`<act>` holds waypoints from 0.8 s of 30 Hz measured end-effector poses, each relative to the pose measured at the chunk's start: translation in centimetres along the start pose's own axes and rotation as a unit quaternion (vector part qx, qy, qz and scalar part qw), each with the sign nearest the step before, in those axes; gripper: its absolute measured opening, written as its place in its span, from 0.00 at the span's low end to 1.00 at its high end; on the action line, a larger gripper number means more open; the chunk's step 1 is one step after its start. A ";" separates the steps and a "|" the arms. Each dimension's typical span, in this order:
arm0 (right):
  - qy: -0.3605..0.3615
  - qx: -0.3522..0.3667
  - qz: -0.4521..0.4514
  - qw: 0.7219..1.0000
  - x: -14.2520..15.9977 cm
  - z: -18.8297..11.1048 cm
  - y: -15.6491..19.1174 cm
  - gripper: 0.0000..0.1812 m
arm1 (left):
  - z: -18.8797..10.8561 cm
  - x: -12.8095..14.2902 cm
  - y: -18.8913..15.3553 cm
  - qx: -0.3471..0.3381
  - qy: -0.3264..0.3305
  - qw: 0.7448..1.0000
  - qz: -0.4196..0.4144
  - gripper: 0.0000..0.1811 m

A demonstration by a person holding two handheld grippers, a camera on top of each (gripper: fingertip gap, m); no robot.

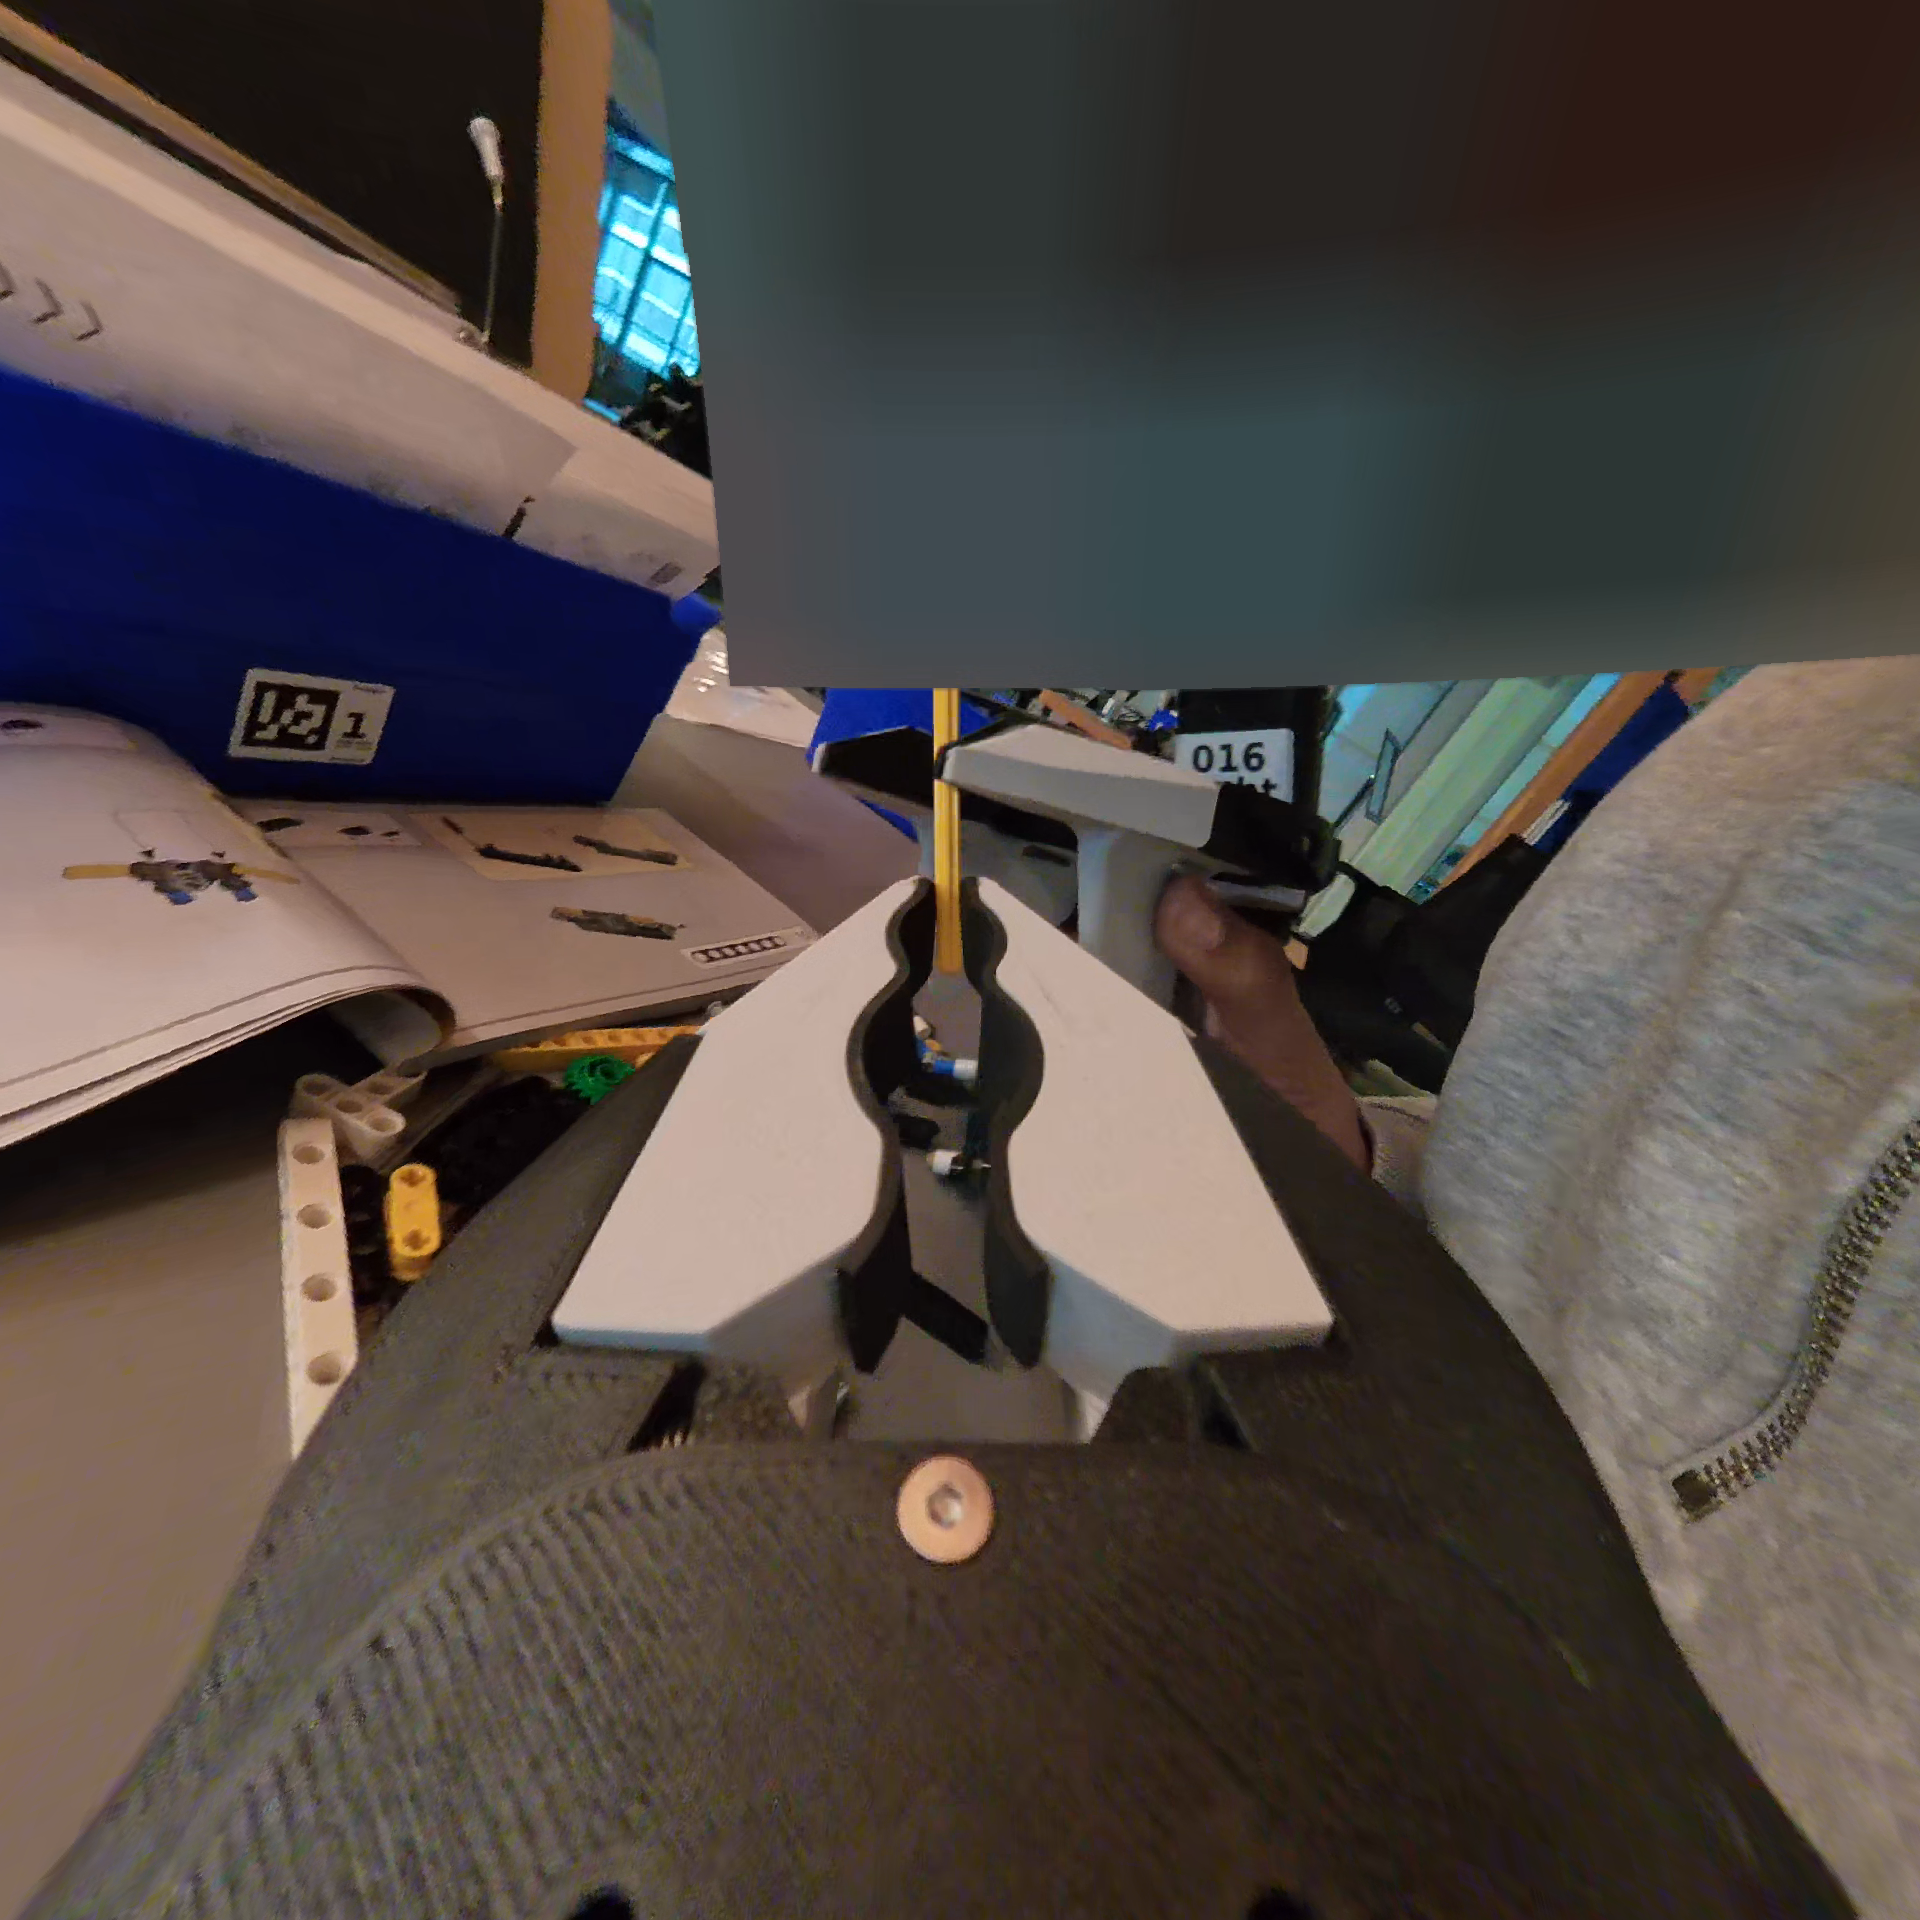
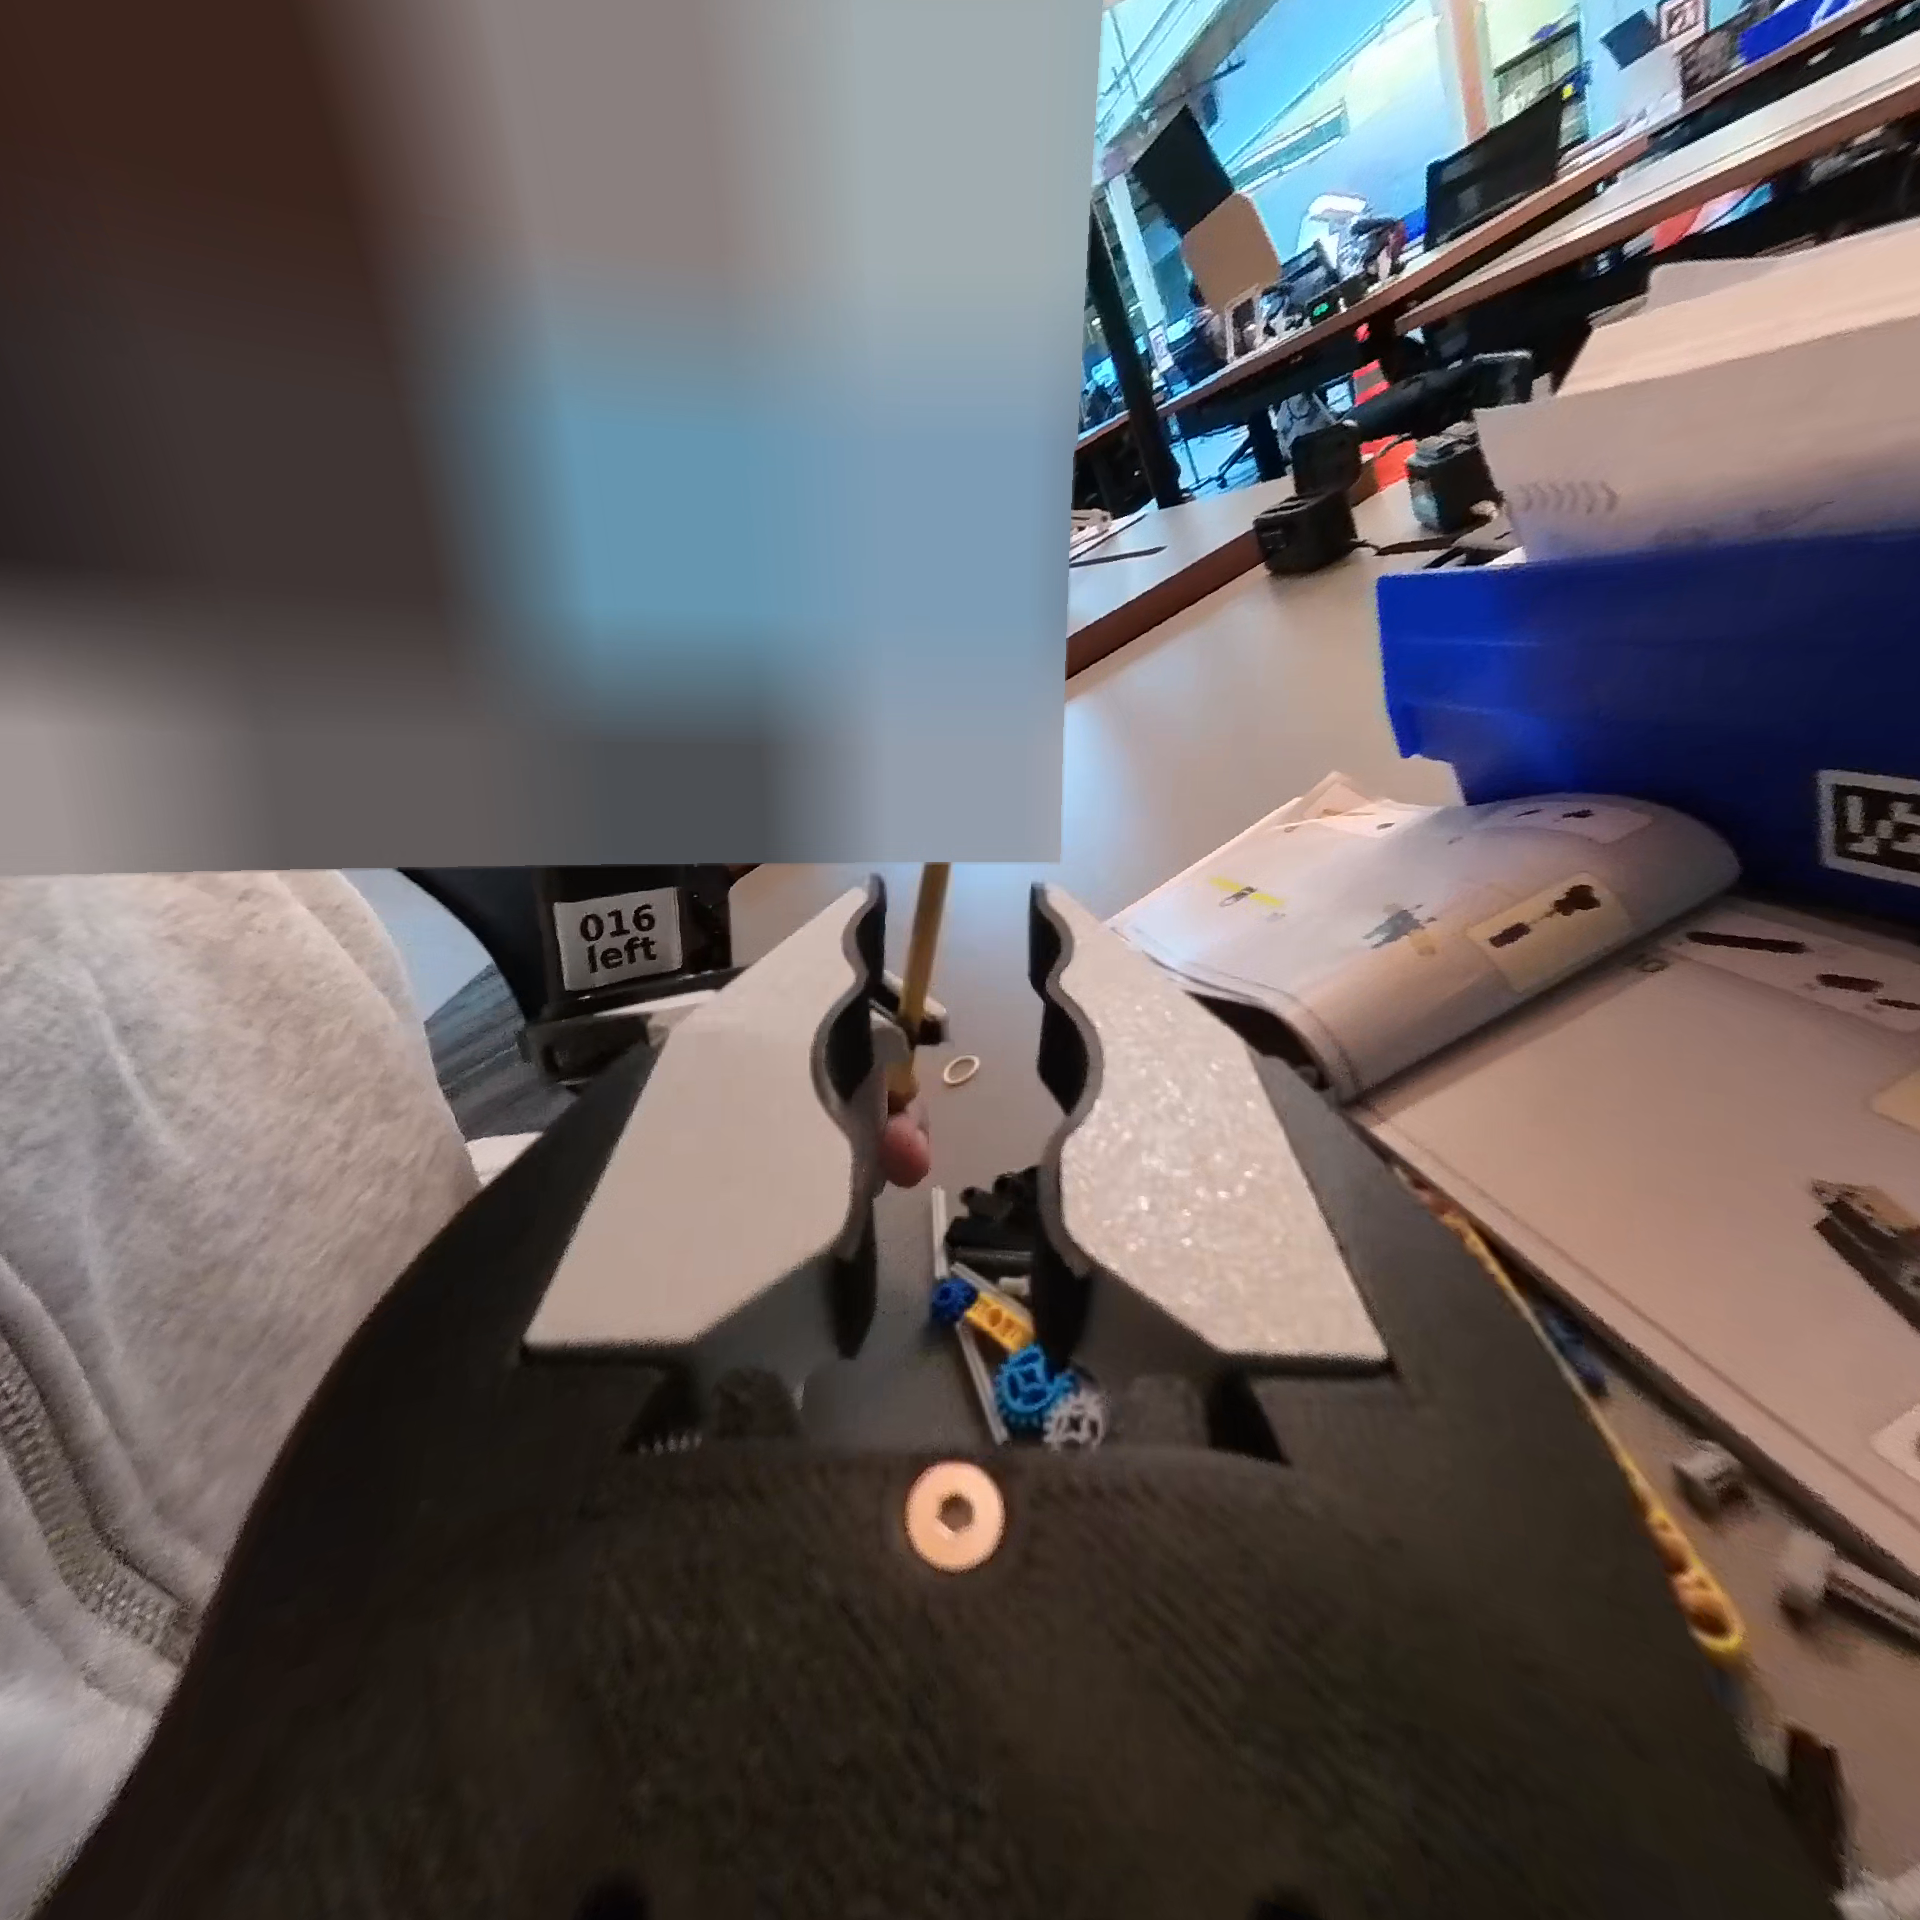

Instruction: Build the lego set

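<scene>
My left gripper [image 1: 943, 904] is shut on a thin yellow axle [image 1: 945, 831] and holds it upright; the axle's top runs behind a blurred patch. Through the gap between its fingers I see a small black piece with blue and white pins [image 1: 951, 1117] below. My right gripper [image 2: 956, 914] is open and empty. The yellow axle [image 2: 920, 977] stands just beyond its left finger. The right gripper also shows in the left wrist view [image 1: 1091, 810], held by a hand close behind the axle. Loose parts [image 2: 1023, 1371], blue and white gears among them, lie under the right gripper.
An open instruction booklet [image 1: 312, 935] [image 2: 1455, 935] lies on the table beside a blue bin [image 1: 364, 592] [image 2: 1662, 675]. A white beam [image 1: 312, 1247], a yellow connector [image 1: 412, 1216] and a green gear [image 1: 597, 1070] lie at left. A grey sleeve [image 1: 1662, 1143] is close by.
</scene>
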State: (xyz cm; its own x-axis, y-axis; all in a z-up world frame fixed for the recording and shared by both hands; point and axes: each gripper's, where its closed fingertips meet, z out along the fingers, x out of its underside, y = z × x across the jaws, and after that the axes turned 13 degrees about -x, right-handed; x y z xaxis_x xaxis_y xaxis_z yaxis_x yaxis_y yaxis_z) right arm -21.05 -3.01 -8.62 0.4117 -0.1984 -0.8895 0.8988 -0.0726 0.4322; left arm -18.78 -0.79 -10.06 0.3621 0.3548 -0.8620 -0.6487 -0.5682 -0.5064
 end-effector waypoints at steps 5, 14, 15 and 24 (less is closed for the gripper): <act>0.004 -0.012 -0.001 1.000 0.2 -0.8 1.8 0.03 | -0.2 0.5 -1.8 0.024 0.002 0.999 0.030 0.02; -0.006 0.030 -0.024 0.999 -2.2 -5.7 2.5 0.01 | 0.1 0.8 -2.0 -0.016 -0.015 0.996 0.083 0.18; -0.008 0.056 -0.024 0.998 -3.1 -7.4 1.6 0.01 | -0.1 0.4 -1.5 -0.034 -0.026 0.995 0.094 0.19; 0.175 0.393 0.080 0.899 2.0 -25.3 -8.3 0.01 | -2.3 -3.2 7.5 -0.233 -0.046 0.966 0.099 0.18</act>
State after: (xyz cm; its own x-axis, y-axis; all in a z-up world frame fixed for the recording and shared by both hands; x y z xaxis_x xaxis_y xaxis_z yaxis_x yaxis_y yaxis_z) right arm -23.90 21.95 -17.75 0.6724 0.0419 -0.7390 0.4969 -0.7655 0.4087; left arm -23.25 -7.83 -11.18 0.1872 0.2572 -0.9481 -0.3194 -0.8967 -0.3063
